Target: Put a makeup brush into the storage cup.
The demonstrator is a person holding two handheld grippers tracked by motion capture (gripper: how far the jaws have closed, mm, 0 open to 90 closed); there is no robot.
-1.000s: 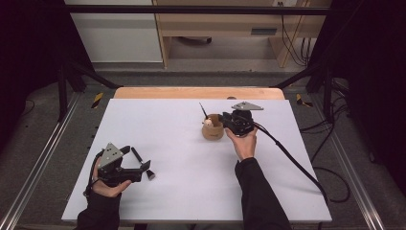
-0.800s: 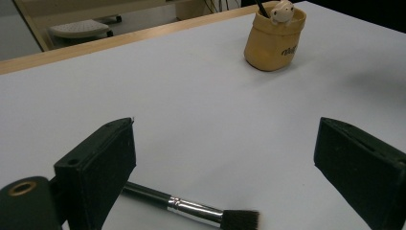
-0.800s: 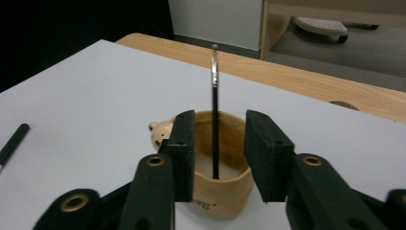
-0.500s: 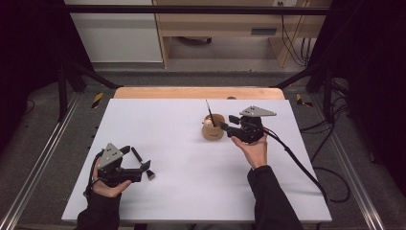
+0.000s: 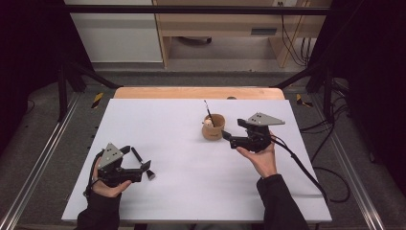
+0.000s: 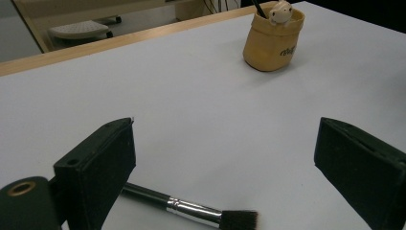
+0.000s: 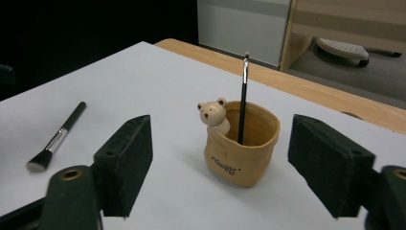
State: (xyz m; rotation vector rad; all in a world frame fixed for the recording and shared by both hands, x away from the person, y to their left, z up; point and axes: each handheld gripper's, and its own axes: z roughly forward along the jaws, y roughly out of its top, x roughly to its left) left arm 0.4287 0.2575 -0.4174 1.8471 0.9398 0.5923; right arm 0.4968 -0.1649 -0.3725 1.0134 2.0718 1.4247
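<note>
On the white bench, far half: tan holder cup (image 5: 213, 127) with a bear figure on its rim and a thin black brush (image 5: 208, 111) standing in it
Change: right claw (image 5: 227, 138) has drawn back from the cup; its jaws have just been opening, nothing between them
Writing: dark print on the cup, too small to read
Left claw (image 5: 146, 169): spread, unmoved, just over a makeup brush (image 6: 191, 211) lying flat
Room: bare bench (image 5: 191, 191) between cup and near edge
</note>
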